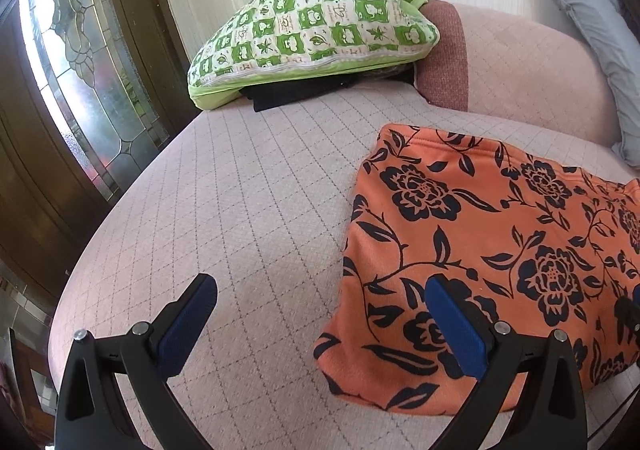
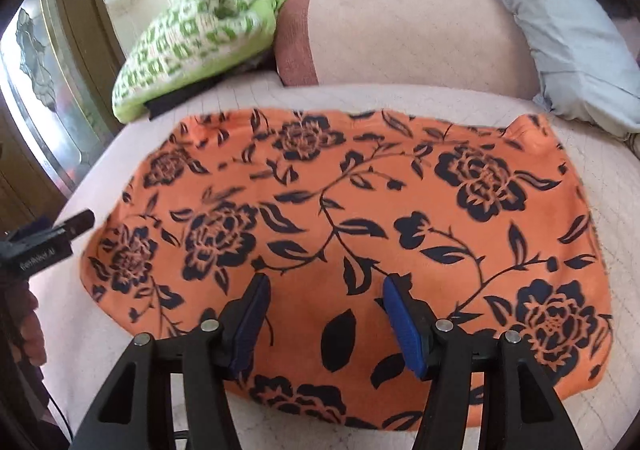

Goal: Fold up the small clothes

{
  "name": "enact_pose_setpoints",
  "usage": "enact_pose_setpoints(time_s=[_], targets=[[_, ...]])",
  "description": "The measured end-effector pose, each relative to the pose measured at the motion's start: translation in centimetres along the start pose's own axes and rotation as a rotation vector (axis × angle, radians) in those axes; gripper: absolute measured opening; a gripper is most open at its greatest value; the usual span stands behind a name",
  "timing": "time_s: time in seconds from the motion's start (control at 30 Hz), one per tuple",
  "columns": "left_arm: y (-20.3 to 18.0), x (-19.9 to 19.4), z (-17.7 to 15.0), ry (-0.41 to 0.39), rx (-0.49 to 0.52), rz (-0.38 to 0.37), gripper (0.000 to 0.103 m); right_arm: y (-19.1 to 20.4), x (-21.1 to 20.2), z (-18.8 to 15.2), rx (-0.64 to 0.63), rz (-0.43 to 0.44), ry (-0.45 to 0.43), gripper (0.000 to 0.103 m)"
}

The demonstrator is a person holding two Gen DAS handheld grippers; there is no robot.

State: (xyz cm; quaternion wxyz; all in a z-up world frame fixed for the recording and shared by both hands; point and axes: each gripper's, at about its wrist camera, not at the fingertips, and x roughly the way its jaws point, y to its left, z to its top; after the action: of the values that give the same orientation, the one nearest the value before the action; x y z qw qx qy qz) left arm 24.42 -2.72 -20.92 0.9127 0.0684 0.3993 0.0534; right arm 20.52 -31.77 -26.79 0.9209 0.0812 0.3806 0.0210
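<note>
We note one orange floral garment (image 2: 344,234), lying flat on the pink quilted sofa seat (image 1: 248,186) near a green patterned cushion (image 1: 316,30). Our left gripper (image 1: 320,302) stands wide apart, empty, above its left edge; our right gripper (image 2: 324,290) is half spread, empty, above the cloth.

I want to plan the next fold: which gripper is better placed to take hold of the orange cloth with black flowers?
Probably the right gripper: it hangs open directly above the orange flowered cloth, near its front edge. The left gripper, also open, is mostly over bare quilted cover beside the cloth's left edge.
</note>
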Motion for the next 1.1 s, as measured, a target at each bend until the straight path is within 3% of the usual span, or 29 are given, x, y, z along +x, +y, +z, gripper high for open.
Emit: enact_pose_setpoints(time_s=[0.33,0.5,0.63,0.73,0.9,1.0,1.03,1.1], targets=[[0.5,-1.2,-1.1,0.017,-0.033,-0.055,0.103,-0.1,-3.5,-0.7,0.023,0.023,-0.08,0.062],[1.2,0.3,-2.1,0.169,-0.145,-0.205,0.103,-1.0,-4.2,-1.5,0.039,0.014,-0.072,0.062],[1.9,2.5,-3.5,0.347,-0.277,-0.341,0.103,-1.6,-4.3,-1.7,0.046,0.01,-0.063,0.062],[2.3,3.3,-4.2,0.398,-0.346,-0.413,0.103,-1.8,-4.4,-1.7,0.04,0.008,-0.064,0.062],[1.5,4.3,-4.2,0.388,-0.368,-0.503,0.102,-2.1,-4.1,-1.5,0.04,0.005,-0.059,0.062],[0.6,4.7,-3.7,0.343,-0.327,-0.462,0.097,-2.5,-3.9,-1.2,0.047,0.005,-0.057,0.062],[0.5,4.9,-3.6,0.326,-0.328,-0.452,0.094,-2.5,-3.8,-1.0,0.05,0.006,-0.059,0.062],[0.7,5.4,-2.9,0.283,-0.341,-0.44,0.079,-2.7,-3.8,-0.8,0.056,0.01,-0.065,0.062]])
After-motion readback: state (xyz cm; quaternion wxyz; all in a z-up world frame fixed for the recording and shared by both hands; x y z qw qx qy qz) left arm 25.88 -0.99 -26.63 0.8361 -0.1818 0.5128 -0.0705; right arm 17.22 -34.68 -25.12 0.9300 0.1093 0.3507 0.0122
